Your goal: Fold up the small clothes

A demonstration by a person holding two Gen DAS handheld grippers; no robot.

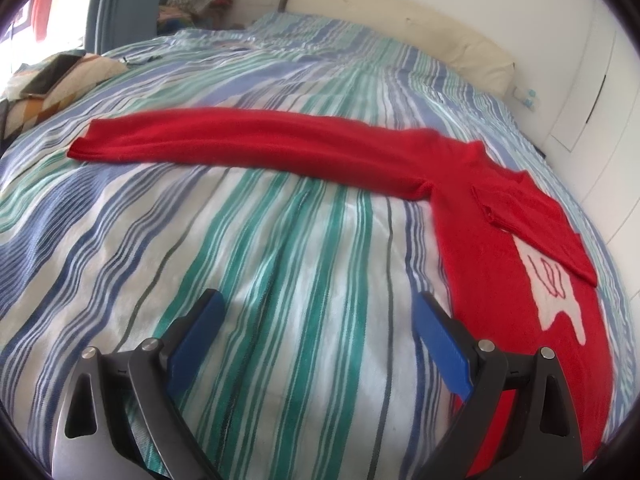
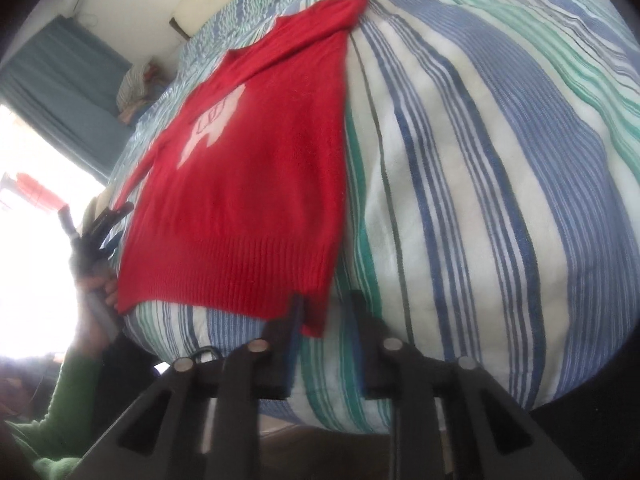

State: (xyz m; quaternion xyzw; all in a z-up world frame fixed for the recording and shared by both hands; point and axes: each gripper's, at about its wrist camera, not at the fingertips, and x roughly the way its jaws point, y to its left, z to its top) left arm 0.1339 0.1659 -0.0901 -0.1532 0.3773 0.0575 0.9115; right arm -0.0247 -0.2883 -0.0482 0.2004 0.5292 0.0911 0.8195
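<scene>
Nearest in the left wrist view, the left gripper (image 1: 316,320) hangs over the striped bedcover (image 1: 248,240) with its blue-padded jaws spread wide and nothing between them. Just to its right lies the body of the red sweater (image 1: 492,240), flat on the cover, with a white motif (image 1: 556,288) on its front; one sleeve is folded across the chest and the other long sleeve (image 1: 240,140) stretches out to the left across the bed. In the right wrist view, the right gripper (image 2: 324,312) sits at the near corner of the sweater's ribbed hem (image 2: 240,276), its jaws partly apart with that corner between them; whether the pads press on the knit cannot be told. Farther back stand a cream headboard (image 1: 400,24) and a blue curtain (image 2: 60,76).
</scene>
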